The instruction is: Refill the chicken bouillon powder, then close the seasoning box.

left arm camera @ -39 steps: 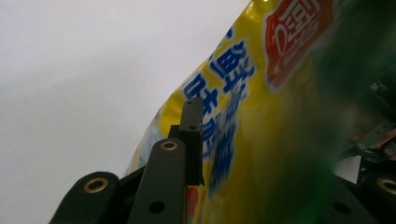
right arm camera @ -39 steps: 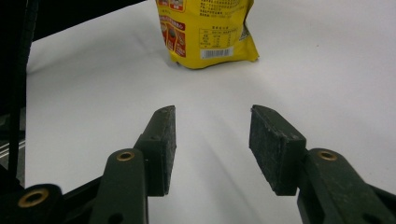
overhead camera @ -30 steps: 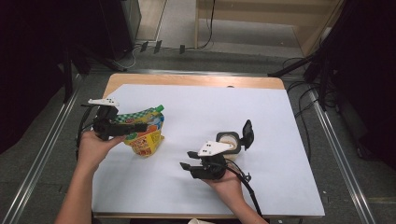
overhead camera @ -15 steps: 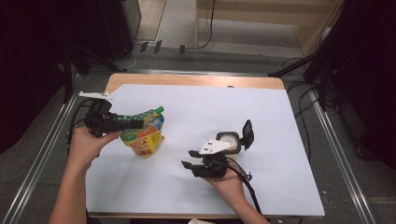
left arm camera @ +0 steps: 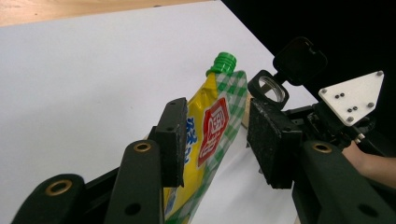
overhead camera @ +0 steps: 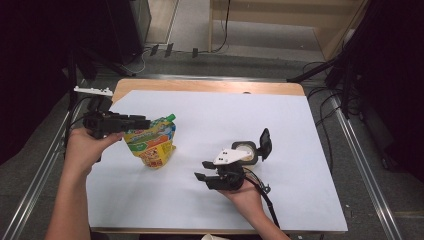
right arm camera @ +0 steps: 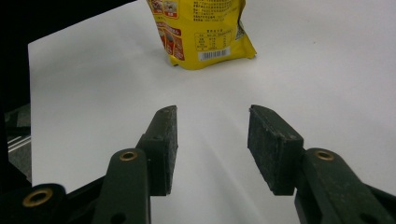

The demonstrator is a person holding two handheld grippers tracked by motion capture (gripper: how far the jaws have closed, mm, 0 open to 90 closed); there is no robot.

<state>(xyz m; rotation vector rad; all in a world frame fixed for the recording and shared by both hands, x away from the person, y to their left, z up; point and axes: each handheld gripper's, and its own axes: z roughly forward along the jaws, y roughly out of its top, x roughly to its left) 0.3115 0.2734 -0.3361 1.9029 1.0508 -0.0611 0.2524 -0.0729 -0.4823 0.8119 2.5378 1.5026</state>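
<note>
1. The pouch [overhead camera: 152, 145] stands on the white sheet [overhead camera: 210, 120] that covers the worktop [overhead camera: 200, 85], left of centre in the high view. It is yellow with a green check panel and a green screw cap [left arm camera: 223, 61] at the top.
2. The left tool [overhead camera: 134, 122] is held in the person's left hand [overhead camera: 86, 148] at the left edge of the worktop, pointing right toward the pouch.
3. In the left gripper view the pouch sits between that tool's jaws. One edge lies against or just beside the left pad [left arm camera: 173, 140]; the right pad stands clear with a visible gap.
4. The left tool's jaws have just been opening, with the pouch between them. State: released, not clamped on the pouch.
5. The pouch leans slightly in the left gripper view, cap uppermost, rising above the pads.
6. The right tool [overhead camera: 202, 170] is in the person's right hand [overhead camera: 246, 194], low on the sheet right of centre, well apart from the pouch, jaws pointing left toward it.
7. In the right gripper view its two pads [right arm camera: 164, 142] stand apart with bare white sheet between them. State: released, nothing held.
8. That same view shows the pouch's yellow back side with printed text and a barcode [right arm camera: 214, 53], farther off, straight ahead.
9. A grey three-cornered plate [overhead camera: 229, 155] tops the right tool; a black cable [overhead camera: 267, 202] trails from it toward the near edge.
10. The left tool carries a white plate [overhead camera: 93, 90] that hangs past the worktop's left edge.
</note>
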